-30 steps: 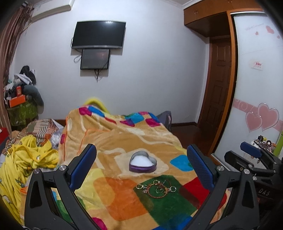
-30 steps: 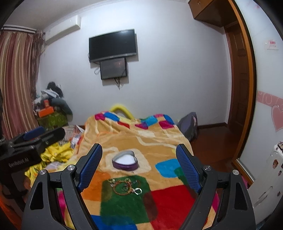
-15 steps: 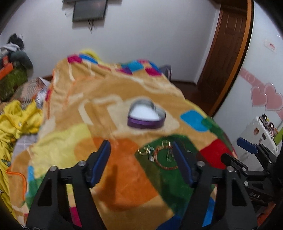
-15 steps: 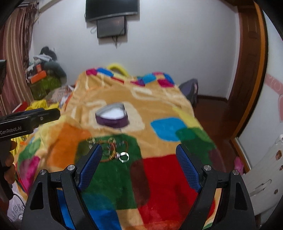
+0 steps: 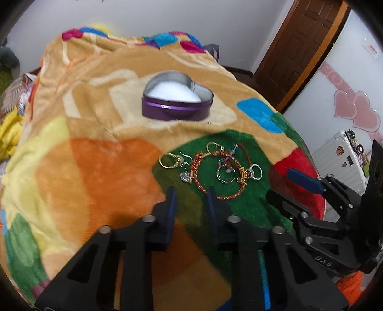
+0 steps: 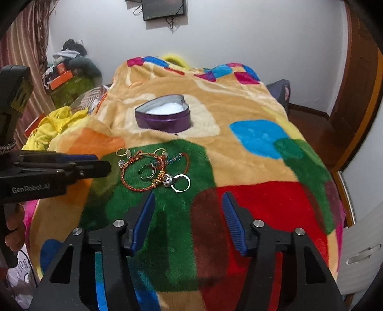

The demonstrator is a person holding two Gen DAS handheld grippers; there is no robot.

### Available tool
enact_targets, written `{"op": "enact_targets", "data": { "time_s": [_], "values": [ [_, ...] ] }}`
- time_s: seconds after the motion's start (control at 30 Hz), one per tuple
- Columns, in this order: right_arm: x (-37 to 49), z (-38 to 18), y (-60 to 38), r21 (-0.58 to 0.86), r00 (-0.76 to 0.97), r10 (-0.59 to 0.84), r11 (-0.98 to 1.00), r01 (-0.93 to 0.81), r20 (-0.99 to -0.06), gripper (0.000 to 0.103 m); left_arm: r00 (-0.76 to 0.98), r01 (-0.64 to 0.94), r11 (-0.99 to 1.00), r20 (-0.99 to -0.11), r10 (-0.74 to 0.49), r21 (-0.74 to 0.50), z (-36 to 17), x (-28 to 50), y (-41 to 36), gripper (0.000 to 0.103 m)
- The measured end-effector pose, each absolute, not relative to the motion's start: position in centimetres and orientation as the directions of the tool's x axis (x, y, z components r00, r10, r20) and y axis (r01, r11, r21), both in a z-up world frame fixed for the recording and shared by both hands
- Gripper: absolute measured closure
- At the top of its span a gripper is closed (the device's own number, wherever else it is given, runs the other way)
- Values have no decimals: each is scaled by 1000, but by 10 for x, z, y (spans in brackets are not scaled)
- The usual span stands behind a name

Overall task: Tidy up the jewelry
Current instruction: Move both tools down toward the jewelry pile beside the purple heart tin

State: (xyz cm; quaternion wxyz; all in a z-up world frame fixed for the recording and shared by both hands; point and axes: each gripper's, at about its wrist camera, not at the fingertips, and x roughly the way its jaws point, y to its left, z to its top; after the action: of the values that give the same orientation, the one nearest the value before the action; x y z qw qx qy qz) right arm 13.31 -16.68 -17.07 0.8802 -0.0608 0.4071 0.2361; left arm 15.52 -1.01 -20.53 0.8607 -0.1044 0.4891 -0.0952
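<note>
A purple heart-shaped tin (image 5: 176, 101) with a white lining stands open on the bright blanket; it also shows in the right wrist view (image 6: 162, 116). On a green patch in front of it lies a red braided bracelet (image 5: 210, 175) with gold and silver rings (image 5: 170, 160) around it, also visible in the right wrist view (image 6: 141, 173). My left gripper (image 5: 190, 195) is open with a narrow gap, empty, just short of the bracelet. My right gripper (image 6: 188, 198) is open and empty, just short of a silver ring (image 6: 181, 183).
The blanket (image 6: 251, 155) covers a bed. Yellow clothes (image 6: 51, 125) lie at its left. A wooden door (image 5: 296, 45) and a white wardrobe with pink hearts (image 5: 354, 112) stand to the right. A screen (image 6: 164, 8) hangs on the far wall.
Both grippers have tilted down and moved closer to the jewelry. The left gripper's jaws have narrowed a lot; the right gripper's jaws have narrowed somewhat.
</note>
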Motion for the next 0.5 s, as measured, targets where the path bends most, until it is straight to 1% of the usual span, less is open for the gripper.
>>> {"op": "enact_targets", "data": {
  "time_s": [0.07, 0.23, 0.5],
  "values": [
    [138, -174, -165, 88, 543, 371, 876, -475, -753, 57, 491, 59, 953, -823, -287, -298, -209, 158, -11, 86],
    [145, -178, -160, 82, 536, 374, 868, -490, -757, 59, 468, 62, 945, -827, -312, -322, -214, 162, -15, 86],
    [156, -183, -156, 81, 530, 386, 857, -509, -755, 65, 438, 15, 929, -833, -338, -369, -225, 176, -14, 86]
  ]
}}
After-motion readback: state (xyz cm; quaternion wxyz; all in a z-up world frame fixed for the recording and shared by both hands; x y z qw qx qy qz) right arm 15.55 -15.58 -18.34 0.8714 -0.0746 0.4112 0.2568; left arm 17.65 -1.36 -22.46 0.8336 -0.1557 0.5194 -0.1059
